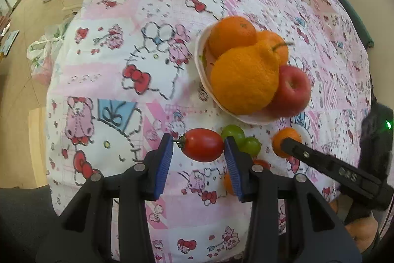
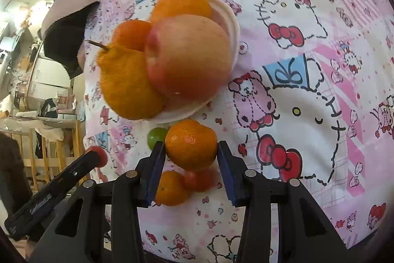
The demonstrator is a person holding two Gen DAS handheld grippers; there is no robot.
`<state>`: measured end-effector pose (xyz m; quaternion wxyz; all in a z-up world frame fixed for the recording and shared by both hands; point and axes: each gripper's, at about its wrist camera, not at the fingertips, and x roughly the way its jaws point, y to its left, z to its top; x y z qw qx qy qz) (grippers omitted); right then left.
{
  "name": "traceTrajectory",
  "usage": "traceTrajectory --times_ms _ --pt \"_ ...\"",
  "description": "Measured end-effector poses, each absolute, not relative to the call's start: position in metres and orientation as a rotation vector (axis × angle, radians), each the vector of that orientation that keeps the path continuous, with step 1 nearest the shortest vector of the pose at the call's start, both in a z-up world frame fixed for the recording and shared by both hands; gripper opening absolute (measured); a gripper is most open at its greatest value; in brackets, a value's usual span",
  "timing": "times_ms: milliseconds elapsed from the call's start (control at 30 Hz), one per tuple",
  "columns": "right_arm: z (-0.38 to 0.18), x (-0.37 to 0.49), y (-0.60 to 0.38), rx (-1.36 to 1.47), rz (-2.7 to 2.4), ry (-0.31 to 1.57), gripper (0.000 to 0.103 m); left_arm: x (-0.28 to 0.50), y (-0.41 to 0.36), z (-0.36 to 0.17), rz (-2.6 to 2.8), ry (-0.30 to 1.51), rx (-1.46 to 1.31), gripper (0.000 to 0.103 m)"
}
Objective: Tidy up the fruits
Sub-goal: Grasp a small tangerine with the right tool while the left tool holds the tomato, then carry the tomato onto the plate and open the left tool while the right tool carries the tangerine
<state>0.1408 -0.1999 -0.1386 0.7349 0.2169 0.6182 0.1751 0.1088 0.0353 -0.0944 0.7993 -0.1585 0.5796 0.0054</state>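
the left gripper (image 1: 199,147) sits closest to view, its blue fingers (image 1: 164,162) pressed against the two ends of a red cherry tomato (image 1: 203,145). the tomato's long axis runs straight across from one finger to the other, stem end toward the left finger. two green tomatoes (image 1: 242,139) lie just beyond the right finger.

the right gripper (image 2: 190,149) holds a small mandarin (image 2: 190,143) between its fingers, one pad on each side. under and behind the fingers lie another mandarin (image 2: 171,189) and a red tomato (image 2: 199,179).

the heaped plate (image 1: 202,66) lies ahead of both pairs of fingers, slightly right of the left pair, and carries oranges, a knobbly citrus (image 1: 243,80) and an apple (image 1: 290,93). both grippers look about equally near it. judgement: little free room remains on the plate, so added fruit may roll.

the surface is a soft hello kitty cloth (image 1: 123,66), not a tabletop; cluttered shelves stand beyond its edge.
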Motion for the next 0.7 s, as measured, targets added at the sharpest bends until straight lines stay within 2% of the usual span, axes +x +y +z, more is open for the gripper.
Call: traceTrajectory --times_ms 267,500,700 --pt "-0.088 0.145 -0.206 0.507 0.456 1.221 0.045 0.138 0.058 -0.074 0.069 1.204 -0.373 0.038" --pt "-0.048 0.186 -0.210 0.503 0.479 1.123 0.046 0.176 0.061 -0.052 0.050 1.184 -0.341 0.038" --pt "-0.047 0.225 -0.204 0.461 0.487 1.118 0.045 0.213 0.065 -0.076 0.019 1.226 -0.400 0.038"
